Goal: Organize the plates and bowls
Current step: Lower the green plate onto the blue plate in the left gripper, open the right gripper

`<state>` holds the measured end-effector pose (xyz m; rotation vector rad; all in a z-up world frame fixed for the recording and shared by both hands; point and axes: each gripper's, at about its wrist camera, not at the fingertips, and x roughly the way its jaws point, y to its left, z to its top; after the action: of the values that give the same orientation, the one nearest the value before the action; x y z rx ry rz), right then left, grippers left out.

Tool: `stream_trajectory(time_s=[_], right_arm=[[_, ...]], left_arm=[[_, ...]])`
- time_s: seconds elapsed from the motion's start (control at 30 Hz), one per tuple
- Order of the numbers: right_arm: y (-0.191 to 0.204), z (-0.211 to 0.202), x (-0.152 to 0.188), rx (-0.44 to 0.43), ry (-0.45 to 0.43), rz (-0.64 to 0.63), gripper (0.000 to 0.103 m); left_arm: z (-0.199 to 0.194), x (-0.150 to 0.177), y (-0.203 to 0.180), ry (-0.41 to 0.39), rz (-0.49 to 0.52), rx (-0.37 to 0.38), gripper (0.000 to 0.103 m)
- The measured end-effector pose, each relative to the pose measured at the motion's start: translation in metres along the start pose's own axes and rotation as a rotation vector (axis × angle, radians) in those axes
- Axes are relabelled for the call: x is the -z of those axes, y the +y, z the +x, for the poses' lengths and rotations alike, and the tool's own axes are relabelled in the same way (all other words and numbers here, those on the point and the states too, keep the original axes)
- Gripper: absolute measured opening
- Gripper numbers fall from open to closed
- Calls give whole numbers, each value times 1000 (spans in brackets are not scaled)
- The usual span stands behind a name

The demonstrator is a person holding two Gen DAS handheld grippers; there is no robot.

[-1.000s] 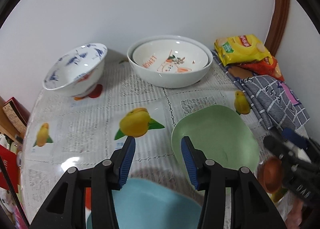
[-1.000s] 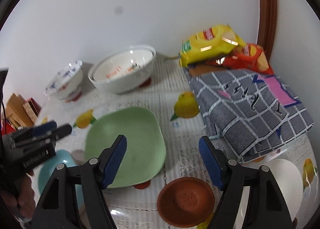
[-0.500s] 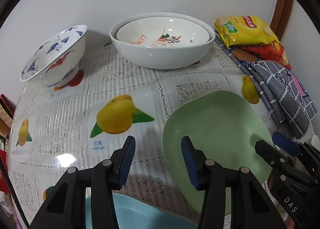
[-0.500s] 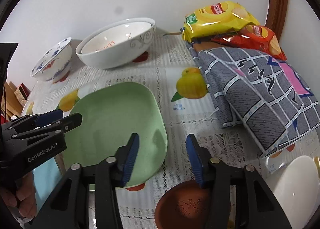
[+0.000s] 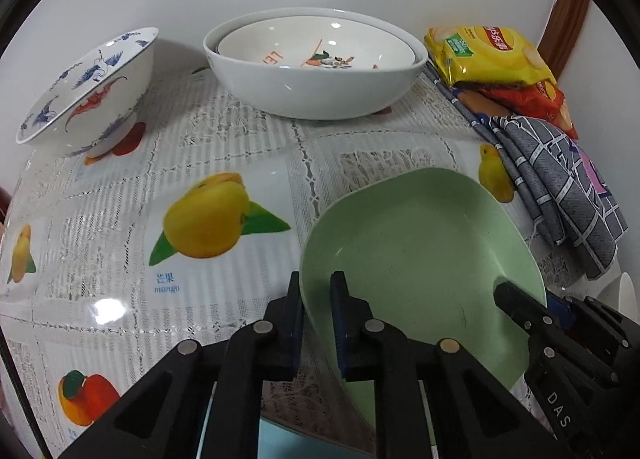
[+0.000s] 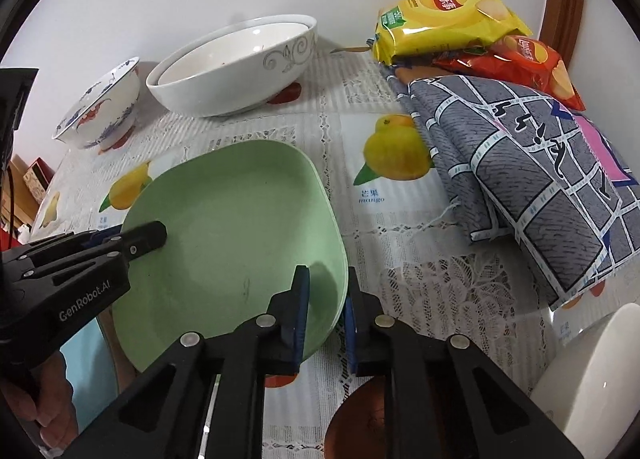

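Observation:
A square pale green plate lies in the middle of the fruit-print tablecloth. My left gripper is closing on its left rim, which sits between the blue pads. My right gripper is closing on the opposite rim, pads against both faces. Each gripper also shows in the other's view, the right gripper and the left gripper, both at the plate's edge. At the back stands a large white bowl with a smaller one nested inside. A blue-and-red patterned bowl stands to its left.
A light blue plate lies near the front, partly under my left gripper. A small brown bowl and a white bowl sit at the front right. Chip bags and a grey checked cloth fill the right side.
Both grippers came down and forward to the green plate. Their jaws, wide apart before, have closed onto its left and right rims.

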<state>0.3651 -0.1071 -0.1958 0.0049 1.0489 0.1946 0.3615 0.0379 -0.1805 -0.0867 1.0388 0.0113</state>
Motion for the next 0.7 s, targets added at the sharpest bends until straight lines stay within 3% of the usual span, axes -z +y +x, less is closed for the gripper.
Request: stream_trajectory(time_s=[0.23,0.7], right_arm=[[-5,-7,-1,-43,-17,47,12],[22,-90,2,-187,-155,22,10]], left_arm=[[-15,0,5,-26,-24,23,10],[-118,24,34,-158,-99,-44,10]])
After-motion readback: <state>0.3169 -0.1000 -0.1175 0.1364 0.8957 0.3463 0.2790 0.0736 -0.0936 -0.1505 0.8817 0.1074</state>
